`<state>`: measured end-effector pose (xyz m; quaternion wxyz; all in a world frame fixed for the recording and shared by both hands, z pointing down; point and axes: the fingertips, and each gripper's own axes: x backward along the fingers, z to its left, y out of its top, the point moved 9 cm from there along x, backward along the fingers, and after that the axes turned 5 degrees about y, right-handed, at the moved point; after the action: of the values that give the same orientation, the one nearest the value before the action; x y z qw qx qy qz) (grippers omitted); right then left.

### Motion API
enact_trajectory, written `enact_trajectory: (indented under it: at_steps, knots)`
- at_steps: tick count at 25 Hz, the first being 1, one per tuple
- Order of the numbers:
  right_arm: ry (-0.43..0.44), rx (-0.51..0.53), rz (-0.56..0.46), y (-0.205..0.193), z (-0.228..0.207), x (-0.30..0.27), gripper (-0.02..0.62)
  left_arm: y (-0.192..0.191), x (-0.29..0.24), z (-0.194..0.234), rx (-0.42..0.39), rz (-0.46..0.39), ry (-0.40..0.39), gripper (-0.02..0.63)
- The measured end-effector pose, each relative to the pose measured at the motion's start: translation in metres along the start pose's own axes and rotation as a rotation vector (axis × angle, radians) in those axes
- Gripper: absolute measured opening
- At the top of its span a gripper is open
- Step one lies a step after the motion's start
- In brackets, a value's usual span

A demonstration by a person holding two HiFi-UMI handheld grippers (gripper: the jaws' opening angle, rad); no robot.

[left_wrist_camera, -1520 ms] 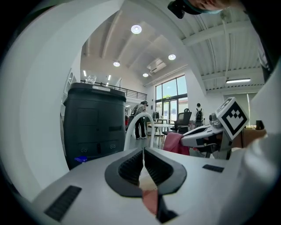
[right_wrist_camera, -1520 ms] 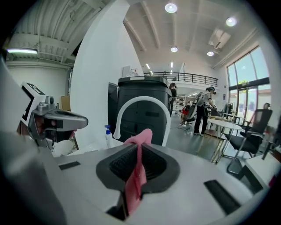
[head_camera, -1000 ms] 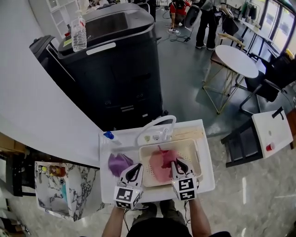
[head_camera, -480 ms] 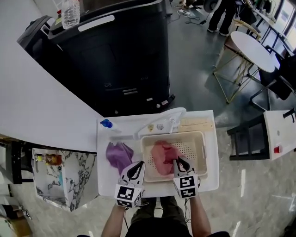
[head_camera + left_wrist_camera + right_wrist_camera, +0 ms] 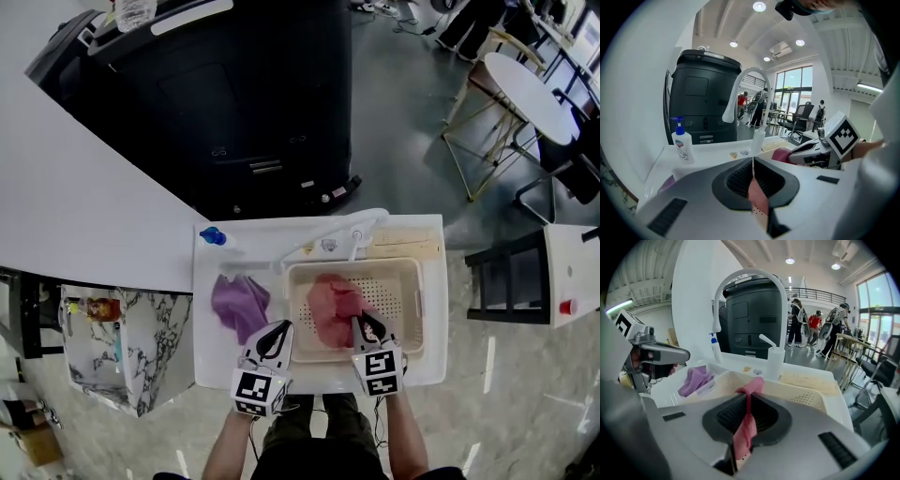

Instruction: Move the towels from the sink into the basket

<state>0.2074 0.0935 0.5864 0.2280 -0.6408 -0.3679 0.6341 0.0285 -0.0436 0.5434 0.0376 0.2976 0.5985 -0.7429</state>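
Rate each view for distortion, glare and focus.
Head view: evenly lit, fairly sharp, straight edges bend outward, pale sheen on the floor. Left gripper view: strong fisheye with black corners, ceiling lights flare, the close jaws look soft. Right gripper view: same fisheye, windows wash out, pink towel reads clearly.

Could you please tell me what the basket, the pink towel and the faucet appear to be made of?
Basket: cream moulded plastic with a matt finish, judging by the rows of small punched holes and the thick rounded rim.
Pink towel: soft cloth, possibly microfibre; it crumples and hangs in folds.
Faucet: a smooth, glossy white arch. It could be painted metal or plastic; the look leaves that open.
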Motion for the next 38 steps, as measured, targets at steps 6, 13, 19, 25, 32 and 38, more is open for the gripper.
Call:
enact_trajectory:
  at_steps: [6,13,19,25,32,38]
  knots:
    - [0.006,0.003,-0.032,0.001,0.002,0.003,0.086,-0.003,0.004,0.001,0.004,0.003,0.008,0.017]
    - [0.021,-0.001,-0.064,0.004,0.006,0.007,0.175,-0.002,0.01,-0.001,0.004,-0.001,0.01,0.017]
    - [0.017,0.007,-0.083,0.012,0.008,0.011,0.175,0.005,0.015,-0.001,-0.003,-0.015,0.015,0.017]
    - [-0.003,0.037,-0.144,0.031,0.016,0.024,0.175,0.017,0.029,0.001,-0.012,-0.05,0.03,0.017]
    - [0.013,0.064,-0.204,0.057,0.032,0.037,0.173,0.035,0.048,0.005,-0.02,-0.103,0.054,0.017]
    - [0.044,0.104,-0.269,0.081,0.054,0.046,0.136,0.052,0.067,0.013,-0.031,-0.153,0.083,0.017]
